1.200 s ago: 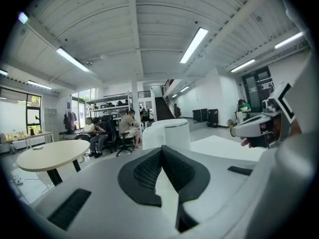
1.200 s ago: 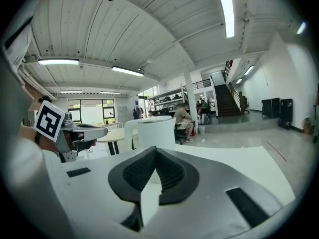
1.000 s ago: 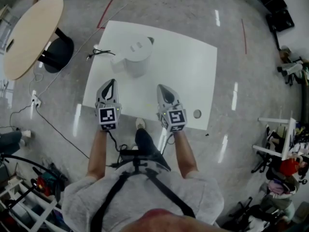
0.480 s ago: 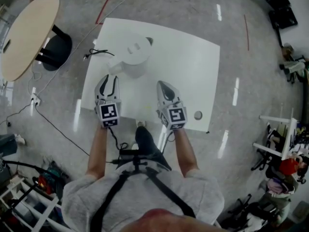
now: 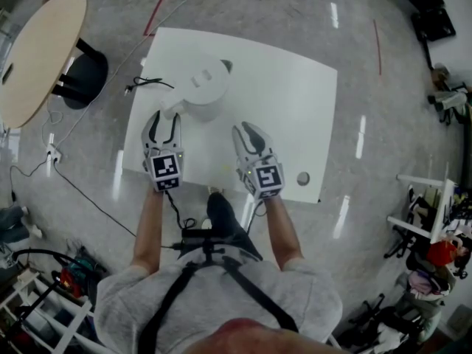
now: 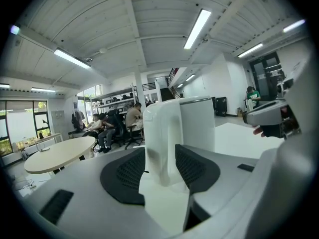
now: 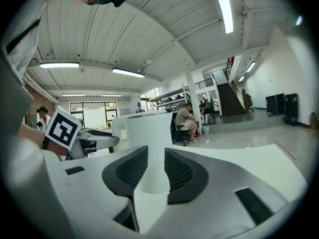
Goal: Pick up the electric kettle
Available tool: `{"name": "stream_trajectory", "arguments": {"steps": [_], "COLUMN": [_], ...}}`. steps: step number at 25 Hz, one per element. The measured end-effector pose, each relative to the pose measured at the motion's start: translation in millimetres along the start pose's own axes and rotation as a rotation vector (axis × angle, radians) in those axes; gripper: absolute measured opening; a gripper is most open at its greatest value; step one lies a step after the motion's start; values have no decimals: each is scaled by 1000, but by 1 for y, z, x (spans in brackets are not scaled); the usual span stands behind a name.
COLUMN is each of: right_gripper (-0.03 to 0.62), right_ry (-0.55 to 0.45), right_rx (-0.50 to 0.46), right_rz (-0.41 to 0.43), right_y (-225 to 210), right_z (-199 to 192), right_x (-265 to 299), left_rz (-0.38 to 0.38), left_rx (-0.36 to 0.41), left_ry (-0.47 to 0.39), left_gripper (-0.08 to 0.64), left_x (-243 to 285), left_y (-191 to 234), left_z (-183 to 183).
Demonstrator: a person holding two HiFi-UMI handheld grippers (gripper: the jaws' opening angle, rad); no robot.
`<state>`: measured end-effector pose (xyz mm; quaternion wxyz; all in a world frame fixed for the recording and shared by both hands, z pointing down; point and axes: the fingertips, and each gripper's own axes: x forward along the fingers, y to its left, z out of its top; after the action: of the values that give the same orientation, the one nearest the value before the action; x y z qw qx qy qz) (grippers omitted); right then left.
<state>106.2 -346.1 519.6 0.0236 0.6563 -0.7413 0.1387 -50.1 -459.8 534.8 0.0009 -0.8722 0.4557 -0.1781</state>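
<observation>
The white electric kettle point(image 5: 204, 85) stands on the white table point(image 5: 295, 102), its handle turned toward me. My left gripper point(image 5: 164, 118) is just short of that handle, its jaws opening wide. In the left gripper view the kettle's handle point(image 6: 167, 138) stands in line with the gap of the left gripper point(image 6: 160, 156), and the pads do not touch it. My right gripper point(image 5: 244, 129) hovers over the table to the right of the kettle, its jaws opening a little with nothing between them. Beyond the narrow gap of the right gripper point(image 7: 156, 156) the kettle point(image 7: 149, 133) is visible.
A black cable point(image 5: 151, 82) lies on the table left of the kettle. A small round fitting point(image 5: 302, 177) sits near the table's front right corner. A round beige table point(image 5: 37, 50) stands to the left on the floor. People sit at desks in the background.
My left gripper has moved forward to the kettle's handle and its jaws have spread from shut to wide. The right gripper's jaws have parted slightly.
</observation>
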Motion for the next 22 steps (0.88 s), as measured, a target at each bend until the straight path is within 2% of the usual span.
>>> {"name": "stream_trajectory", "arguments": {"steps": [3,7,9,12,19,22], "right_gripper": [164,282,315,336,336,368], "right_ry": [-28,-76,-84,-83,-78,-87], "right_rx": [-53,-95,-117,-126,-115,-98], "right_rz": [21,73,81,93,113,136], "right_y": [0,6,7,8,8,9], "right_z": [-3,-4,-5,-8,-8,-7], "right_x": [7,16,22,32,51,57], "left_rz": [4,9,9,12,17,22], "left_rx": [-3,-5,-7,-8,-12,-25], "left_ry": [0,1,4,10,5,1], "left_gripper": [184,184,185,190,190,190], "left_x": [3,7,10,15,26,30], "left_y": [1,1,1,2,4,4], "left_z": [0,-1,-3,-5,-6,-3]}}
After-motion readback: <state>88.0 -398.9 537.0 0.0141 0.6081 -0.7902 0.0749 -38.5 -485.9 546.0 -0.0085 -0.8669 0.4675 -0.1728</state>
